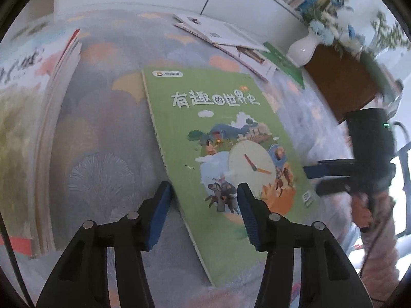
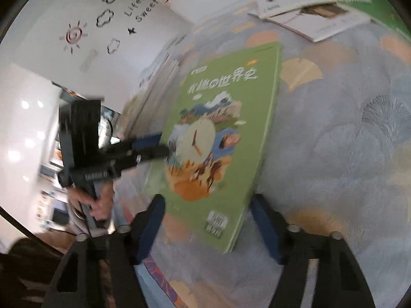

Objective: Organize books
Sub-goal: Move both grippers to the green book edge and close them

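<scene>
- The left gripper (image 1: 204,197) points down at the near left corner of a green book (image 1: 218,138); its jaws stand apart, one pad on the cloth just left of the book's spine edge, the other over the cover, and neither pad is seen pressing on it.
- The right gripper (image 2: 205,220) comes at the same green book (image 2: 218,138) from its other lower corner; its jaws are apart too, one on each side of that corner, and no clamping shows.
- In the left wrist view the right gripper (image 1: 331,177) reaches in from the right, its tips at the book's right edge, with a hand (image 1: 362,213) and a pink sleeve (image 1: 380,243) behind it.
- The green book lies flat, cover up, about the middle of the worktop, on a patterned cloth (image 1: 102,133) of grey-blue with orange fans.
- A stack of books (image 1: 33,118) sits along the worktop's left edge.
- Loose white booklets (image 1: 223,33) lie near the far edge.
- A white vase (image 1: 303,48) with blue flowers stands at the far right, on a brown stand (image 1: 339,82).
</scene>
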Demonstrator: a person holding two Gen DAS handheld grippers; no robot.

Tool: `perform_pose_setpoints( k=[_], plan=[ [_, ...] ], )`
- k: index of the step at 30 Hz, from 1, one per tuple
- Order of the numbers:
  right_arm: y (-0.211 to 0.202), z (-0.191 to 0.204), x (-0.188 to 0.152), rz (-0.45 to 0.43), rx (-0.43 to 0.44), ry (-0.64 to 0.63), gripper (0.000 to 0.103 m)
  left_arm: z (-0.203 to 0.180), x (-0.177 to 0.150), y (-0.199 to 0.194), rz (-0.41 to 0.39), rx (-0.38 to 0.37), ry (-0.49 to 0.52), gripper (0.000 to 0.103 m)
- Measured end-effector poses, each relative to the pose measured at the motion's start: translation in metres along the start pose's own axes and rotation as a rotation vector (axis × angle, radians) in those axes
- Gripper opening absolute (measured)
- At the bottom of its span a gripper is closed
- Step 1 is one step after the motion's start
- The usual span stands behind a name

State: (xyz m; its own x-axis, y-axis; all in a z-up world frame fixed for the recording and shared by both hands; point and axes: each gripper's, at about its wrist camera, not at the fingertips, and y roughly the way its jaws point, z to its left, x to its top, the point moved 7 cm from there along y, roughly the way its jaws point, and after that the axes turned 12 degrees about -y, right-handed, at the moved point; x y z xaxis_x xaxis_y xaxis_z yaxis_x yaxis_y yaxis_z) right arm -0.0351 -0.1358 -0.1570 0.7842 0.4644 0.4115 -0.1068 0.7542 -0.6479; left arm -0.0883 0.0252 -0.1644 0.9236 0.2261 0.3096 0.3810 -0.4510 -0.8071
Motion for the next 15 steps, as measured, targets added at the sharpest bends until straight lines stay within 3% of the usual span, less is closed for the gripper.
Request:
perform_pose_setpoints(
  k=[2, 5, 8, 15],
  plan=[
    [0.002, -0.014, 0.009, -0.002, 0.024, 0.034, 0.042, 0.007, 0.006, 0.000, -0.001, -0.041, -0.050, 0.038],
    [0.002, -0.029, 0.010, -0.011, 0.028, 0.066, 0.015, 0.013, 0.012, 0.001, -0.004, -0.104, -0.090, 0.037],
    [0.003, -0.036, 0.010, -0.034, 0.106, 0.117, 0.011, 0.012, 0.017, 0.002, 0.006, -0.115, -0.100, 0.037],
    [0.001, -0.032, 0.003, -0.029, 0.098, 0.084, 0.011, 0.013, 0.037, 0.010, -0.006, -0.152, -0.155, 0.036]
  ],
)
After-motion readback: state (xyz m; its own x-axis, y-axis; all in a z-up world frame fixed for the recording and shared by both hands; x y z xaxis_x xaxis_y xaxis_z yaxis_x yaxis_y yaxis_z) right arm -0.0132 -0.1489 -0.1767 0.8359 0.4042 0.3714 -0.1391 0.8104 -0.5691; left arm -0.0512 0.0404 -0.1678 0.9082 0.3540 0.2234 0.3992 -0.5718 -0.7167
